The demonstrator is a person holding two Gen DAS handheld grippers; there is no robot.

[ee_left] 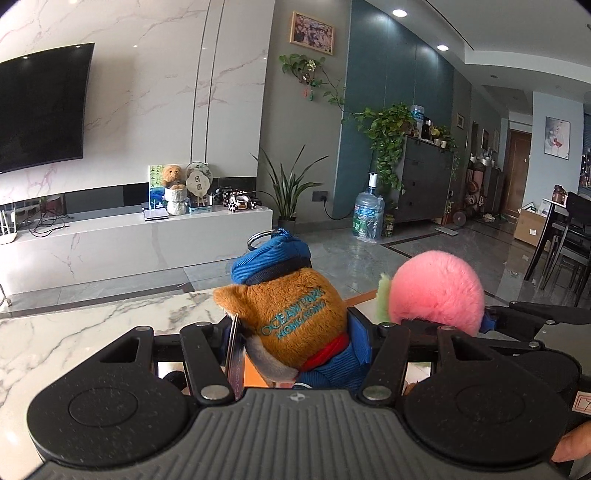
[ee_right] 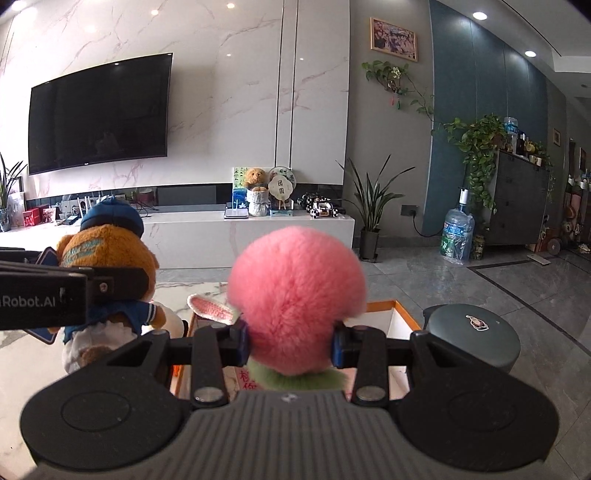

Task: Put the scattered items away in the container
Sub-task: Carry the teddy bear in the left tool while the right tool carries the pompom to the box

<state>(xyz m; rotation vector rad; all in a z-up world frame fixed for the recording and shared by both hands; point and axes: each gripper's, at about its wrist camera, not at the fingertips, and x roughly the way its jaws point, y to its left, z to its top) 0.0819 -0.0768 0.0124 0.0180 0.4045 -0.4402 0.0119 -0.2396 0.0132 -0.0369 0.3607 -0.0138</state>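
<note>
On the back of the brown plush bear (ee_left: 291, 317) that I hold, I read "OCEAN PARK" and under it "HONG KONG", in teal letters. On the side of my left gripper (ee_right: 40, 301), just beside this bear, white letters say "Robot.AI"; its beginning is cut off.

Both views bright, evenly lit; ceiling spots (ee_left: 399, 13) blown white; small glints on glossy marble wall (ee_right: 229, 55); TV (ee_right: 99, 114) dark, faint reflections; floor (ee_left: 461, 254) shiny, pale sheen, daylight seemingly from right; strong fisheye bend at edges, black corner vignette; pink plush (ee_right: 297, 288) slightly soft close up; shadows weak; background sharp.
</note>
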